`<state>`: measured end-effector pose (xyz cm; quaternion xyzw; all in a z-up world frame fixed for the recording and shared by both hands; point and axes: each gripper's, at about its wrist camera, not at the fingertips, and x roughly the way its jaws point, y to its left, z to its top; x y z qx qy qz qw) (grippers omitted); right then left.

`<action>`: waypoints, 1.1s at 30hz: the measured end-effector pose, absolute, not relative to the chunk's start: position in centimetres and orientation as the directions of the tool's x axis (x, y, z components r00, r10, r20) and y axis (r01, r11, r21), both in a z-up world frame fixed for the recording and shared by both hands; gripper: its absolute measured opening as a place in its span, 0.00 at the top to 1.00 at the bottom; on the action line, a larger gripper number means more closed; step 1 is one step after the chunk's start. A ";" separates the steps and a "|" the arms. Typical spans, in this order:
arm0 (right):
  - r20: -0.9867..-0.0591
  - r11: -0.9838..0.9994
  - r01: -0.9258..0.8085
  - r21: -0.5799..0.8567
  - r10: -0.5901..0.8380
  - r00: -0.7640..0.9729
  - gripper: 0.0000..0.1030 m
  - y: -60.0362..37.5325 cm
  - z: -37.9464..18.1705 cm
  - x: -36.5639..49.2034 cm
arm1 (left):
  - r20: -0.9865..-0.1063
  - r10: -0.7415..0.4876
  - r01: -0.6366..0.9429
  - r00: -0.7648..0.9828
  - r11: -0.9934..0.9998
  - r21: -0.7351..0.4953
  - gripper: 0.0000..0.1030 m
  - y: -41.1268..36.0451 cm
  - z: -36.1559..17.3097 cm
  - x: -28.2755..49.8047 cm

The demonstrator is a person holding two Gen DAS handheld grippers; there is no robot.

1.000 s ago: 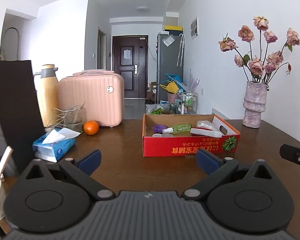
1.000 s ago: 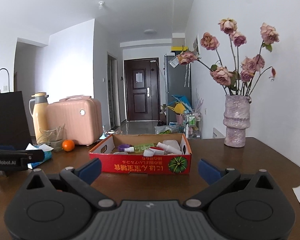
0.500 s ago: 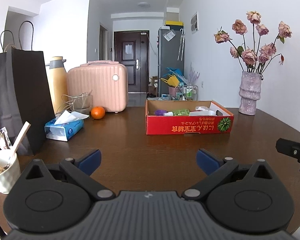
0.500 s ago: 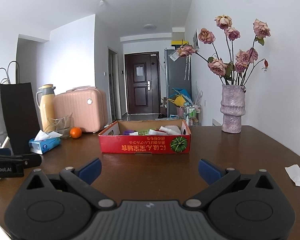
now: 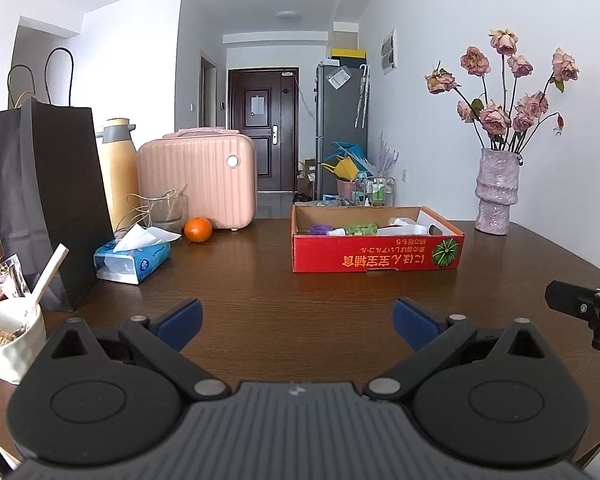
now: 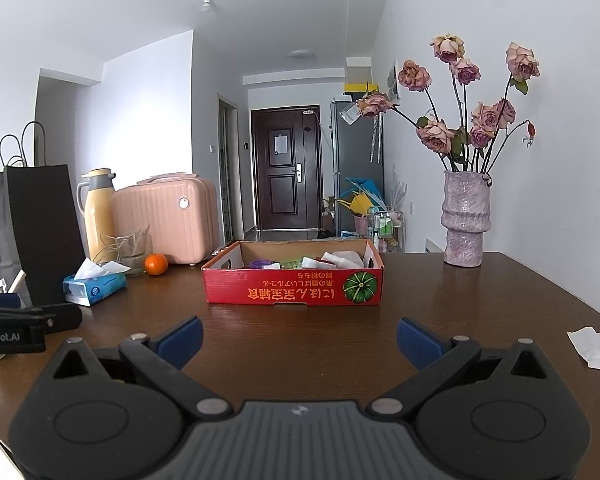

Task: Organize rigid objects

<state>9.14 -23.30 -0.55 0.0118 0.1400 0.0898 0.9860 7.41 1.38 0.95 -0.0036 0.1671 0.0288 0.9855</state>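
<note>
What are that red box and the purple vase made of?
The red box looks like printed cardboard: its inner walls are plain brown and one side has a cut hand-hole. The vase seems to be glazed ceramic, judging by its lumpy, slightly shiny mottled surface, though painted plaster or resin can't be ruled out.

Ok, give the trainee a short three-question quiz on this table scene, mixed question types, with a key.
1. True or false: the left gripper holds an object between its fingers.
2. Multiple choice: the orange sits nearest which thing? A) pink case B) vase C) crumpled tissue
3. Fill in: the bottles lie inside the red ____.

Key: 1 false, both it and the right gripper are open and empty; 2 A; 3 box.
</note>
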 end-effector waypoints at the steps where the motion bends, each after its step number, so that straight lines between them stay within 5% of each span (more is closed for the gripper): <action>1: -0.274 0.984 -0.174 0.048 0.181 0.945 0.00 -23.3 -0.5 9.1 | -0.329 0.055 -0.058 0.943 0.998 0.003 0.00 1.4 1.0 7.4; 33: -0.274 0.983 -0.177 0.044 0.182 0.944 0.00 -23.2 -0.5 9.1 | -0.327 0.055 -0.058 0.943 0.998 0.001 0.00 1.4 0.9 7.2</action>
